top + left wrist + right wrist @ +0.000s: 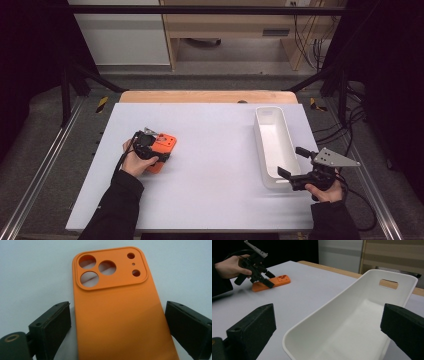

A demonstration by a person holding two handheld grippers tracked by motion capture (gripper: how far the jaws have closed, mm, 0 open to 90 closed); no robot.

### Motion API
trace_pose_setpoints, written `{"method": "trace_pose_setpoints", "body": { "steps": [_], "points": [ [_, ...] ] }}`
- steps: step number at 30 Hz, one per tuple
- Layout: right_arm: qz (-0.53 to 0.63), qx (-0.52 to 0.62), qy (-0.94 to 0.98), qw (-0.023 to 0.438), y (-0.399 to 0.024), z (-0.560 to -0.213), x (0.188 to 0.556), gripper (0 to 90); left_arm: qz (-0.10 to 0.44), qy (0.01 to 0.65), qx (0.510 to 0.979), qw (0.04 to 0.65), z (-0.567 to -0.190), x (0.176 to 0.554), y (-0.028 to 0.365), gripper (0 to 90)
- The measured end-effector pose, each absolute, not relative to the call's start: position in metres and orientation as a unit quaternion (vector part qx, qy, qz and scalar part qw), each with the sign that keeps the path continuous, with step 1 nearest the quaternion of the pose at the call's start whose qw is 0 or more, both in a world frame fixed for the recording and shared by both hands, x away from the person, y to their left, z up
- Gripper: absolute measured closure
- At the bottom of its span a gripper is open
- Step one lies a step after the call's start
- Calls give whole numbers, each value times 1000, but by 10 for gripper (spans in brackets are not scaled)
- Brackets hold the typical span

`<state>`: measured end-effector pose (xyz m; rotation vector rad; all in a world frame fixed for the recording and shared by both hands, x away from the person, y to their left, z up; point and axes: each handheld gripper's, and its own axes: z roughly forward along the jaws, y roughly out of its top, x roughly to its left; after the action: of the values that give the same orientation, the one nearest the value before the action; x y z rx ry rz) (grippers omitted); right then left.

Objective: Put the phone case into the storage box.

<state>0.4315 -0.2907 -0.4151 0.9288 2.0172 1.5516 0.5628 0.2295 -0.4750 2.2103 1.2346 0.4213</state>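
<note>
An orange phone case (120, 315) lies flat on the white table, back side up, with its camera holes at the far end. My left gripper (117, 306) straddles its near half, jaws open, a thin gap on each side. From above, that gripper (156, 150) is at the table's left over the case (165, 145). My right gripper (291, 161) stands open at the near right corner of a long white bin (274, 142). In the right gripper view, the bin's near rim (312, 322) runs between the wide jaws (329, 310); the case (280, 280) and left gripper (265, 277) lie far left.
The white table surface (210, 170) has open room between the case and the bin. The bin is empty, with a handle slot (388, 284) in its far end. A wooden strip (207, 96) edges the table's far side, and metal rails (40, 170) flank it.
</note>
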Motion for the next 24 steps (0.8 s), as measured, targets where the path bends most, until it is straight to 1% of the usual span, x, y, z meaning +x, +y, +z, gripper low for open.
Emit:
{"method": "trace_pose_setpoints", "body": {
  "steps": [10, 24],
  "points": [
    [559, 336, 728, 214, -291, -415, 432, 5, 161, 464, 827, 274, -474, 561, 226, 113],
    [559, 336, 727, 214, -291, -415, 432, 5, 164, 472, 822, 275, -474, 560, 225, 124]
  ]
}}
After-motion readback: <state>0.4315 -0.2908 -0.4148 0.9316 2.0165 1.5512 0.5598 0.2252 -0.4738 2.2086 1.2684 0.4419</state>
